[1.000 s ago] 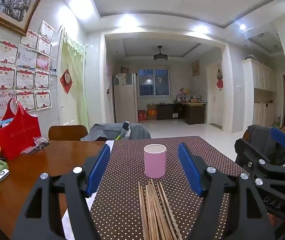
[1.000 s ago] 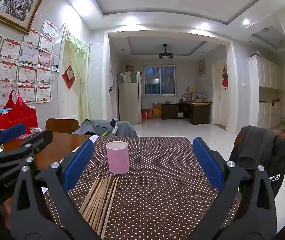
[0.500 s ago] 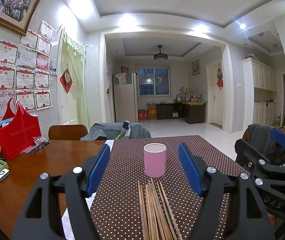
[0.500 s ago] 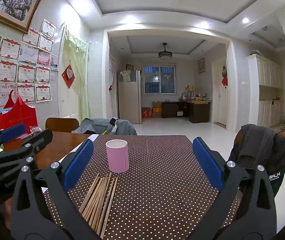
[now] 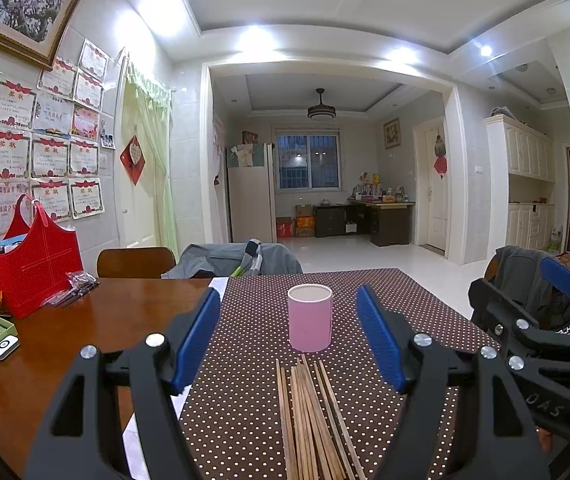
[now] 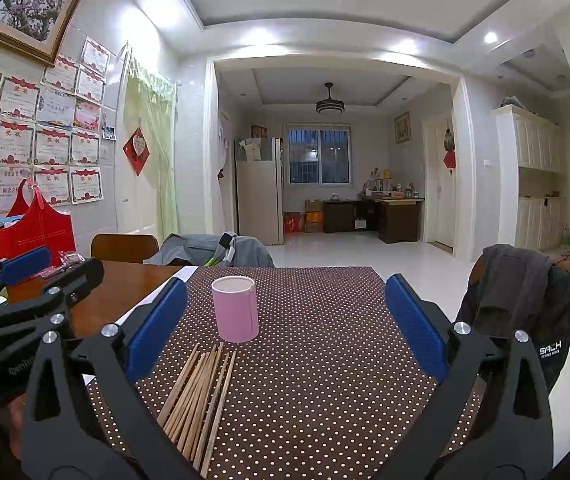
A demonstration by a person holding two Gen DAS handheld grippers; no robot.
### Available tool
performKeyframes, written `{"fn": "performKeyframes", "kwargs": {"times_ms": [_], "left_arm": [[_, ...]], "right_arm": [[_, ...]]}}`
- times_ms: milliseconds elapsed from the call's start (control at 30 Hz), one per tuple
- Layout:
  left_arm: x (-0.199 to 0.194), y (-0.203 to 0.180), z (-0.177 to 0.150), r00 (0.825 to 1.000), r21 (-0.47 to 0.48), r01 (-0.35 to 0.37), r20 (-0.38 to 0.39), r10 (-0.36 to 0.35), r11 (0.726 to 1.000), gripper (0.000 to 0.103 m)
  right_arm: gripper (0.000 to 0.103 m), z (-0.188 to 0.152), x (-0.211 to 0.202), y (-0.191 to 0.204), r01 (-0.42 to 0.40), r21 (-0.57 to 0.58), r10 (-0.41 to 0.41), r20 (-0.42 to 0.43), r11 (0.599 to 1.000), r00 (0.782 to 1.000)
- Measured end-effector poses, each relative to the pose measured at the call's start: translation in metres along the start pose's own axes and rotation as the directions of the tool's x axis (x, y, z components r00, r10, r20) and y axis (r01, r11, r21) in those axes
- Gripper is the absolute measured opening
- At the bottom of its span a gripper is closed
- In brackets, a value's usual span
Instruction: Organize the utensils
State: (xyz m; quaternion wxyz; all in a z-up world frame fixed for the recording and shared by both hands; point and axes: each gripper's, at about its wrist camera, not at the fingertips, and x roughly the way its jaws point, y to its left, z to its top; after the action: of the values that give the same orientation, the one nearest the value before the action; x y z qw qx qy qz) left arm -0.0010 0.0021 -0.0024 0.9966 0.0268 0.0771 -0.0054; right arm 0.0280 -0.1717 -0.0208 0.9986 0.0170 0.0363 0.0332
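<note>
Standing at the centre of the left wrist frame, a pink cup (image 5: pixel 310 318) sits upright on the polka-dot cloth (image 5: pixel 245 400), with a bundle of wooden chopsticks (image 5: pixel 311 420) just below it, their near ends cut off by the bottom edge. A red bag (image 5: pixel 35 268) stands at the left on the bare tabletop (image 5: pixel 85 328). The left gripper (image 5: pixel 289 344) and the right gripper (image 6: pixel 285 328) both hover level, spread wide, gripping nothing.

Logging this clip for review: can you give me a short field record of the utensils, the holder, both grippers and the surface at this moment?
utensils: wooden chopsticks lying loose in a bundle, on the cloth
holder: pink cup upright, just beyond the chopstick tips, nothing visible inside
left gripper: open, holds nothing
right gripper: open, holds nothing
surface: brown dotted tablecloth
progress: no chopstick picked up yet
</note>
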Motion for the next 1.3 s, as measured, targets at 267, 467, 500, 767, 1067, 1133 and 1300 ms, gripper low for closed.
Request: {"fn": "performKeyframes", "kwargs": {"times_ms": [267, 467, 500, 767, 1067, 1133, 1300], "left_arm": [[0.008, 0.000, -0.008, 1.000, -0.002, -0.004, -0.005, 0.004, 1.000, 0.070], [0.007, 0.000, -0.011, 1.000, -0.004, -0.003, -0.011, 0.003, 1.000, 0.070], [0.007, 0.000, -0.012, 1.000, -0.004, -0.003, -0.013, 0.003, 1.000, 0.070], [0.008, 0.000, -0.012, 1.000, -0.004, -0.004, -0.020, 0.004, 1.000, 0.070], [0.010, 0.001, -0.010, 1.000, -0.005, -0.006, -0.028, 0.006, 1.000, 0.070], [0.010, 0.002, -0.010, 1.000, -0.005, -0.008, -0.030, 0.008, 1.000, 0.070], [0.013, 0.003, -0.010, 0.999, -0.004, -0.012, -0.039, 0.012, 1.000, 0.070]], "right_arm": [[0.097, -0.006, 0.002, 0.002, -0.001, 0.002, 0.001, -0.002, 1.000, 1.000], [0.097, -0.012, 0.003, -0.004, -0.005, 0.007, 0.005, -0.013, 1.000, 1.000], [0.097, -0.013, 0.002, -0.003, -0.005, 0.008, 0.005, -0.016, 1.000, 1.000], [0.097, -0.011, 0.000, -0.002, -0.009, 0.012, 0.009, -0.027, 1.000, 1.000], [0.097, -0.012, 0.001, -0.001, -0.015, 0.018, 0.015, -0.038, 1.000, 0.999], [0.097, -0.011, 0.003, 0.000, -0.017, 0.017, 0.017, -0.044, 1.000, 0.999], [0.097, -0.010, 0.006, 0.003, -0.020, 0.018, 0.021, -0.055, 1.000, 0.998]]}}
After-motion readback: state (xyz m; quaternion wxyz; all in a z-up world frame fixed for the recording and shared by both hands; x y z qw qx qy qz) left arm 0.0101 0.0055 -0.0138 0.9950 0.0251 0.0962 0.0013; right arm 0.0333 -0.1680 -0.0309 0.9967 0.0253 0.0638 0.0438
